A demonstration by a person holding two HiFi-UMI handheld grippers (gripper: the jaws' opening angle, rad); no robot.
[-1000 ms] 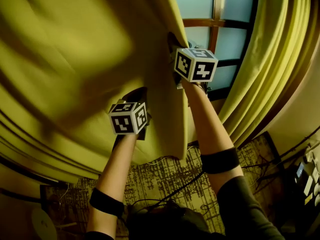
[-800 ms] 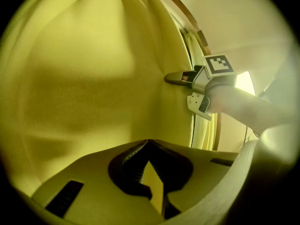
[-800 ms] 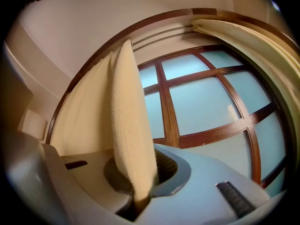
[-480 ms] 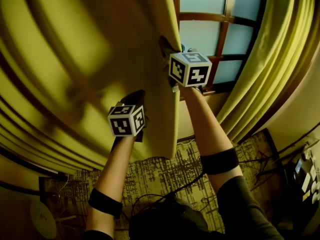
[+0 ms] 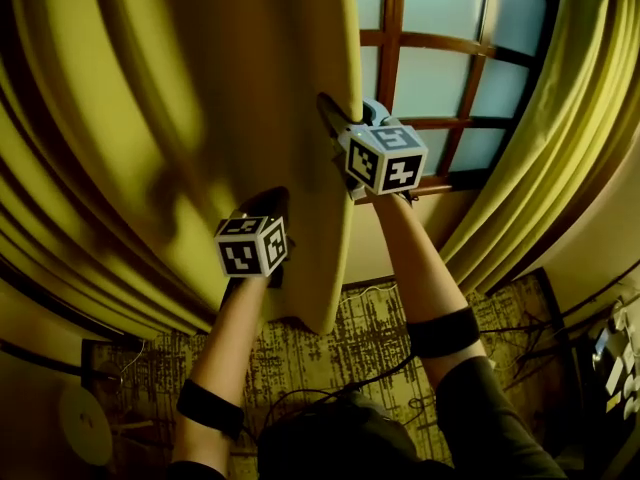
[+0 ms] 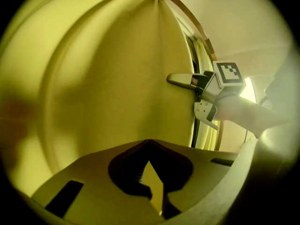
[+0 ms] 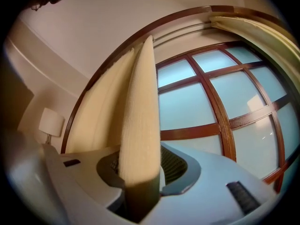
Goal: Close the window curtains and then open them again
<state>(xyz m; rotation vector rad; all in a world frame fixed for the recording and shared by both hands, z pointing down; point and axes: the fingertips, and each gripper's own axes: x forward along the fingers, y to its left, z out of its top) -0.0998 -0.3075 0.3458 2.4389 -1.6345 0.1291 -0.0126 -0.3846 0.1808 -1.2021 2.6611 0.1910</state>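
Where the right gripper (image 7: 142, 172) meets the cloth, its jaws have just been opening and now stand a little spread. The folded edge of the left curtain (image 7: 138, 116) rises upright between them, and a strip of ribbed pad shows bare beside it on the right. Lower and further left, the left gripper (image 6: 149, 143) has its jaws pressed together at the tips, nose against the face of that same curtain; whether any cloth is caught there cannot be told. Each gripper is carried by a bare forearm with a dark band. Around them the left curtain hangs in broad yellow folds filling the left half of the head view. Its free edge runs down beside the window (image 5: 440, 78), whose brown wooden bars and pale panes are uncovered to the right of it. At the far right, the right curtain (image 5: 560, 118) is gathered in tight pleats. Near the person, dark cables lie on a patterned carpet (image 5: 370, 333). A white-shaded lamp (image 7: 50, 122) stands by the wall at the left.
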